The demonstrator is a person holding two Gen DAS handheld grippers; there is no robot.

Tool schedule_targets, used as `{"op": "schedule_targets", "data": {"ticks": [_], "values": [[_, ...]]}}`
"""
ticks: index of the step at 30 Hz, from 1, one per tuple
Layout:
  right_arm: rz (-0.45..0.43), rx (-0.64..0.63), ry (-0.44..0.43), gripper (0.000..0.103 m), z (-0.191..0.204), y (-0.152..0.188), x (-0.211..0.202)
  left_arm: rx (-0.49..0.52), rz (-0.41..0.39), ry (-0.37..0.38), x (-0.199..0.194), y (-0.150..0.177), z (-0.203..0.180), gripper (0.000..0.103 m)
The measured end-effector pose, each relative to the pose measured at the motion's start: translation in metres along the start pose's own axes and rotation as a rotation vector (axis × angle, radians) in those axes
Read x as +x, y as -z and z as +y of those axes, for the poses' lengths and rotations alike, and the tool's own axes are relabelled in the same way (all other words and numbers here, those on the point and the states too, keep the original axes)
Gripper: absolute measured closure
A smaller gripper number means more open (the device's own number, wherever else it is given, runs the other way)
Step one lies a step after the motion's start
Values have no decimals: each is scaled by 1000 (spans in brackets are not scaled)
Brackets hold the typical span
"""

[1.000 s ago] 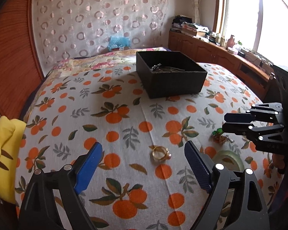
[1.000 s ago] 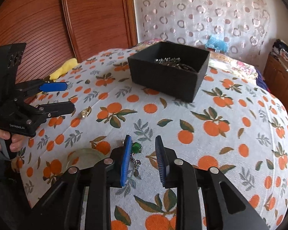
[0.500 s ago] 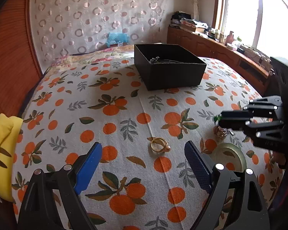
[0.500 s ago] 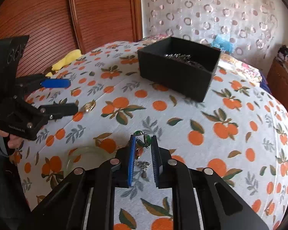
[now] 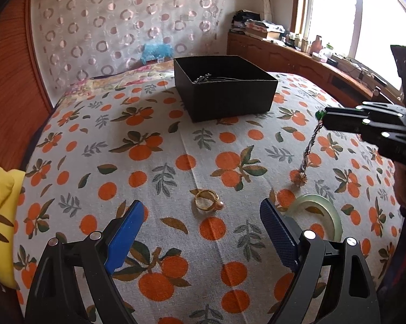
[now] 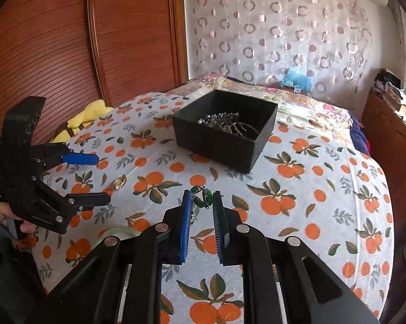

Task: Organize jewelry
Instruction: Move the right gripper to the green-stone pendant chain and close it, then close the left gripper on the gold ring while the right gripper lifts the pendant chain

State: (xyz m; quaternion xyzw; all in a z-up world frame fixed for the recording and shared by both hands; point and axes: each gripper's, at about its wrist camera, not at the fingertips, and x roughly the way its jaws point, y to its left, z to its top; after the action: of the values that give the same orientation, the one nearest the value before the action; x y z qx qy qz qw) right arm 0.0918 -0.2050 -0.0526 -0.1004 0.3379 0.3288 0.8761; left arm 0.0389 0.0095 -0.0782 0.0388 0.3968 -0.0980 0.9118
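Note:
My right gripper (image 6: 202,198) is shut on a green-beaded chain (image 6: 201,199) and holds it above the bed; in the left wrist view the chain (image 5: 309,147) hangs from the right gripper (image 5: 324,117), its lower end near the cloth. My left gripper (image 5: 200,218) is open and empty, low over the bed, with a gold pearl ring (image 5: 207,199) lying just ahead between its fingers. The ring (image 6: 119,182) also shows in the right wrist view, near the left gripper (image 6: 95,178). A black box (image 5: 224,89) holding silver chains (image 6: 227,122) stands farther back.
A pale green bangle (image 5: 320,212) lies on the orange-print bedspread (image 5: 149,145) at the right. A yellow plush (image 5: 0,216) sits at the left edge. A wooden headboard (image 6: 68,54) and a curtain (image 5: 122,27) stand behind, a wooden cabinet (image 5: 310,64) at the right.
My right gripper closed on the green-beaded chain and lifted it off the bed. The left gripper stayed open near the ring.

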Motion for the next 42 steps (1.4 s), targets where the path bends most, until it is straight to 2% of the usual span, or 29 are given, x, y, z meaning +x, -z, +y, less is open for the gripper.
{"op": "schedule_targets", "data": {"ticks": [1,3,5,6,9,11,14,16,18,42], "values": [[-3,-1,4,86,0,-1,-1,0,1,-3,1,0,0,21],[-10,-3,9,86,0,-2,-4,-5,13,-4,4,-1,2,33],[-15,-4,12,85,0,-2,-6,-2,19,-3,7,-3,2,39],[-17,-4,14,86,0,-3,-7,1,20,-2,8,-3,2,47],[-19,-2,16,85,-1,-3,-8,6,30,10,11,-5,0,60],[-18,-2,17,85,-1,-4,-8,8,35,16,14,-4,-1,65],[-18,-3,18,85,-2,-4,-8,32,37,6,16,-4,-6,81],[-20,-1,16,85,-2,-4,-9,31,33,16,16,-5,-6,82],[-20,-1,19,85,-3,-4,-9,23,25,15,14,-5,-6,92],[-47,-14,30,85,-3,-20,-15,-39,-67,10,-15,-16,15,94]]}}
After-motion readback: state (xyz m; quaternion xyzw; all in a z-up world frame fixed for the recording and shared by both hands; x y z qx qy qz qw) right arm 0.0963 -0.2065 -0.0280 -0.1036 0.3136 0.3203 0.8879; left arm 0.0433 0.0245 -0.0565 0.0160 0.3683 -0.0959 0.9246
